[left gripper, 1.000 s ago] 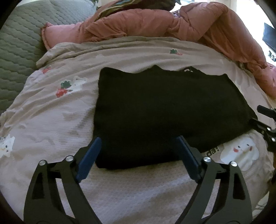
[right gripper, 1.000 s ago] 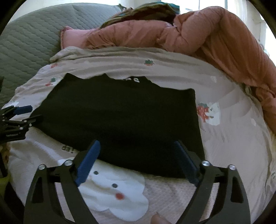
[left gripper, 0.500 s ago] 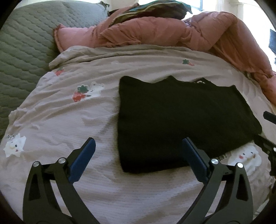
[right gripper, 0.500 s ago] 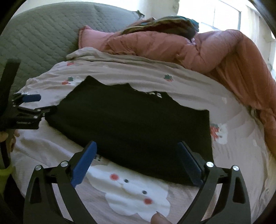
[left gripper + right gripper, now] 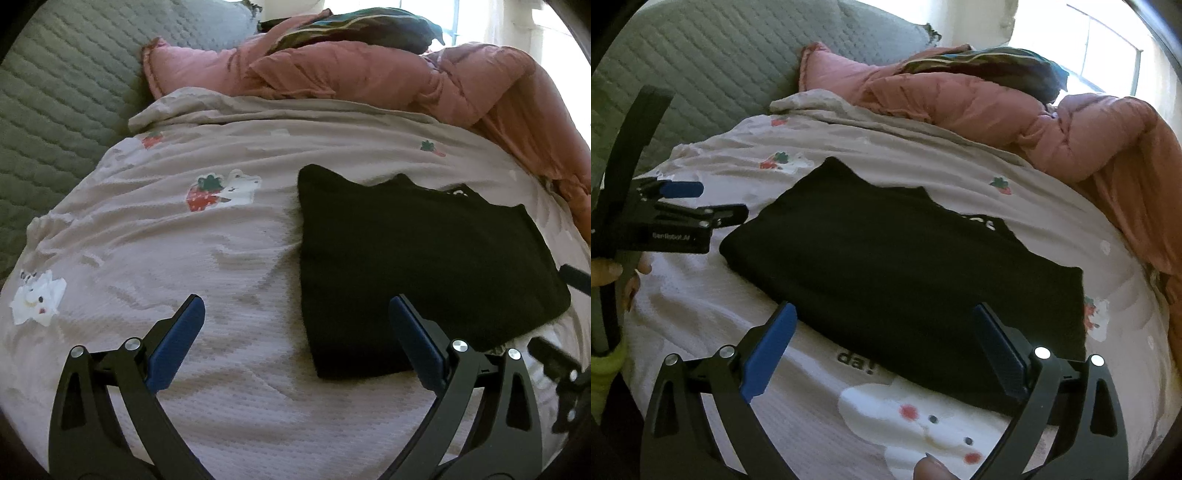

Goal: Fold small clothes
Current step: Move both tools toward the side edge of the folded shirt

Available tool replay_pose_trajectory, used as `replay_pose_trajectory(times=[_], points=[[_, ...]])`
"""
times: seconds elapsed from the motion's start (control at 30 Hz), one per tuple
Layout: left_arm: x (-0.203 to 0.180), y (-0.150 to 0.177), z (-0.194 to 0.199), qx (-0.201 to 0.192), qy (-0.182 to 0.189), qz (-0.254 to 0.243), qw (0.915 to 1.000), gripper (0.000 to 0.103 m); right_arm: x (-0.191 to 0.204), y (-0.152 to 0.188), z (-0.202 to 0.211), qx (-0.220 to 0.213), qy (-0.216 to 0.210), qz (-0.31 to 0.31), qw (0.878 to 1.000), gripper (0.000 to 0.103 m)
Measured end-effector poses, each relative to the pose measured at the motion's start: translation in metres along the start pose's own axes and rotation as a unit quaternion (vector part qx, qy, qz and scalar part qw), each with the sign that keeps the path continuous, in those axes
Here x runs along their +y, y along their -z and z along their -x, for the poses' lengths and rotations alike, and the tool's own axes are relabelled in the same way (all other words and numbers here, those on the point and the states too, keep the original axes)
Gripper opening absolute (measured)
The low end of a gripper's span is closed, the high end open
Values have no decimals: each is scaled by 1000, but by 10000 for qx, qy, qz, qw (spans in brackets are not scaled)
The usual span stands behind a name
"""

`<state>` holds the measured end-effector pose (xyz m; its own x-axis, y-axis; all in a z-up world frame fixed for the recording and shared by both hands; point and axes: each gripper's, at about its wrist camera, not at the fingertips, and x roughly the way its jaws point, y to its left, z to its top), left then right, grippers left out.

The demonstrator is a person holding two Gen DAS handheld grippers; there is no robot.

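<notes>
- On bed, centre of patterned bedsheet (image 5: 229, 258): black garment (image 5: 417, 266), folded to a flat rectangle, neck label at far edge; judged already folded and set down.
- Left claw (image 5: 295, 328): spread wide, holding nothing, just beside garment's near-left corner; jaws have just been opening, no cloth between them.
- Right claw (image 5: 884, 341): spread wide, empty, over garment's near edge; pads clear of cloth.
- Far side: pink quilt (image 5: 369, 74), bunched, well apart from garment; grey quilted headboard (image 5: 55, 96) to left.
- Edges: garment's four sides exposed, none tucked under.
- Open room: bare sheet to left and near side, enough for a further fold or slide.
</notes>
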<state>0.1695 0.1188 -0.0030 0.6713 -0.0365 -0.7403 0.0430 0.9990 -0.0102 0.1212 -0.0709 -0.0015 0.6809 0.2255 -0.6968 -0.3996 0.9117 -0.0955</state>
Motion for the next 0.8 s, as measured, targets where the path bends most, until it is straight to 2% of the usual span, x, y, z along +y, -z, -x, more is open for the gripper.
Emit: replay_pose_trajectory(times=[0.8], points=[[27,-8,-28,227,-304,285,9989,93,55,-6,-73,403,-37,744,9964,96]])
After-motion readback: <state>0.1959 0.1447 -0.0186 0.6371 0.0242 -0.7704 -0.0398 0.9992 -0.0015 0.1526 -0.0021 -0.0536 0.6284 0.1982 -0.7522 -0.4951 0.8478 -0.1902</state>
